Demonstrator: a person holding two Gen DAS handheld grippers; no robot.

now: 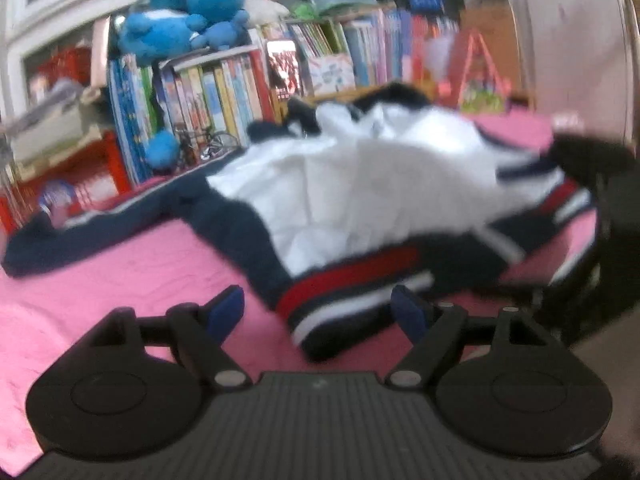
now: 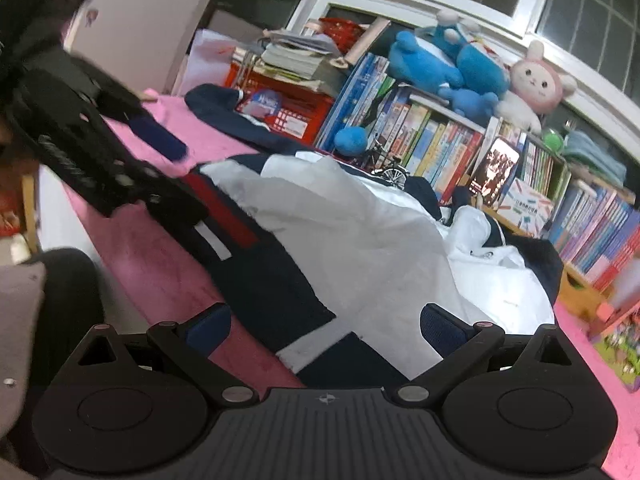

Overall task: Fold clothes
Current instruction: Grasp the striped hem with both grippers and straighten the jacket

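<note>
pink bedspread (image 2: 160, 256) | jacket (image 2: 340, 232) spread out | bookshelf (image 2: 440, 144) behind | plush toys (image 2: 440, 64) atop

Bare pink blanket (image 1: 120, 280) beside jacket (image 1: 360, 192)

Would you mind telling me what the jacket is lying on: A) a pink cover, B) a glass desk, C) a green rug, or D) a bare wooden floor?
A: the navy, white and red jacket is spread over a pink cover, which shows around it in both wrist views.
</note>
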